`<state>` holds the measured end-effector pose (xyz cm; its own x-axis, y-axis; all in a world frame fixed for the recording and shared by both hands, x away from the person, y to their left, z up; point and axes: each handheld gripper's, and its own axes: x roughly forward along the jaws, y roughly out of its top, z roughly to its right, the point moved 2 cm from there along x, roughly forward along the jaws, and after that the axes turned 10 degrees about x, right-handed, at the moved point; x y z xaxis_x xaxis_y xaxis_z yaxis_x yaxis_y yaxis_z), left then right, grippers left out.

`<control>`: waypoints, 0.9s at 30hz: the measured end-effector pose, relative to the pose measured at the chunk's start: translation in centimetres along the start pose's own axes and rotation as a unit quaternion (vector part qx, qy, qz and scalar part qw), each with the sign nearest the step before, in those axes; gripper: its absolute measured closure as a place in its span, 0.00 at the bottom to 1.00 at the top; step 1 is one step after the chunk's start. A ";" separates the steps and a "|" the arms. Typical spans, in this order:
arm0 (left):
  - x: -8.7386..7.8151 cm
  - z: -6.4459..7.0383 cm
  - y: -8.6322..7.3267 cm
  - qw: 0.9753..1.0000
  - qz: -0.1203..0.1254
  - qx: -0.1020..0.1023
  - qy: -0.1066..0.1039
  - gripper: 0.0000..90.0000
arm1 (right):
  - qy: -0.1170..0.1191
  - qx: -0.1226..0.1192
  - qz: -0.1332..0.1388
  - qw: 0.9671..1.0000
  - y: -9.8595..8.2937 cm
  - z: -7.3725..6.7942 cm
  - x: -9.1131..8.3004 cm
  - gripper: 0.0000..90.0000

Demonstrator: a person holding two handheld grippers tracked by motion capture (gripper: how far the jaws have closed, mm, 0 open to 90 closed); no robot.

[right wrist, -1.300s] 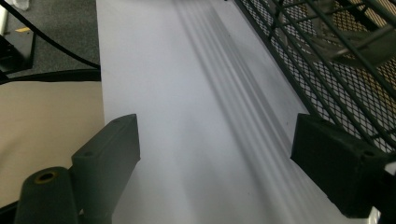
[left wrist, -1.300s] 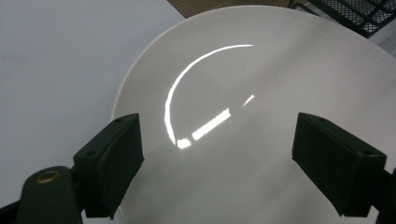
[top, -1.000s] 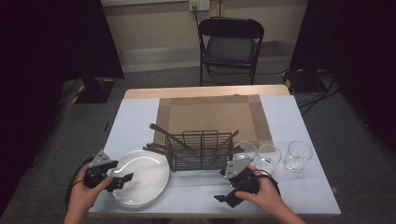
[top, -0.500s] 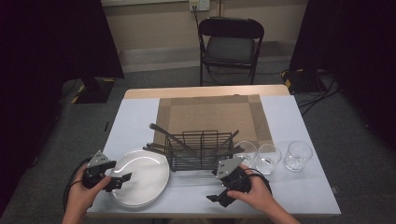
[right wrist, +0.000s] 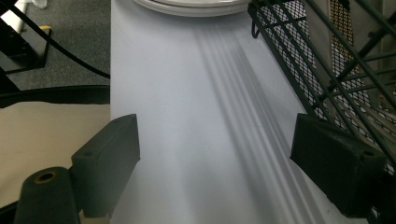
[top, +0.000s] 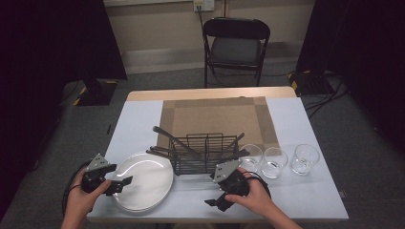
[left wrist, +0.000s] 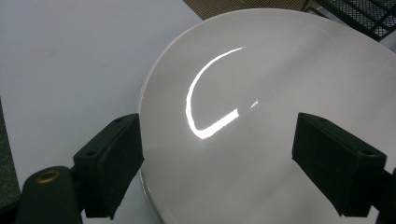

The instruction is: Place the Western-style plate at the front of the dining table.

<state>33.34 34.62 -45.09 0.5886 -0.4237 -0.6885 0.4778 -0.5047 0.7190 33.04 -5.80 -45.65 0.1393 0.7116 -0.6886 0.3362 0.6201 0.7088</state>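
High view: left gripper (top: 125,182) is held wide at the plate (top: 148,179) rim.
Right gripper (top: 216,202): held wide, empty, beside the wire rack (top: 205,152); bare tabletop lies between.

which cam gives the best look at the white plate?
High view: the whole white plate shows, beside the wire rack. Left gripper view shows its glossy face close up, cropped, between the open left tongs. Right gripper view catches just its rim.

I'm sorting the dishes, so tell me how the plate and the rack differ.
The plate is white, round, solid and shallow; the rack is black, boxy, open wire and taller. The plate lies at the table's front left under the open left gripper; the rack stands mid-table, right of it. The plate is bare; the rack holds dark utensils. Both rest on the pale cloth.
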 end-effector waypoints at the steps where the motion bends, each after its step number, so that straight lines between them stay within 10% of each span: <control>1: 0.0 0.0 0.0 1.000 0.000 0.000 0.000 0.18 | 0.001 0.000 0.000 1.000 0.0 0.0 0.0 0.17; 27: -0.6 -0.6 -0.5 1.000 -0.003 -0.006 0.017 0.18 | 0.008 -0.003 0.013 1.000 0.9 -0.9 0.6 0.16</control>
<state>33.13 35.59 -44.93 0.6069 -0.3953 -0.6895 0.4895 -0.4976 0.7161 32.54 -4.54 -45.30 0.1331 0.7327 -0.6674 0.3269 0.6032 0.7275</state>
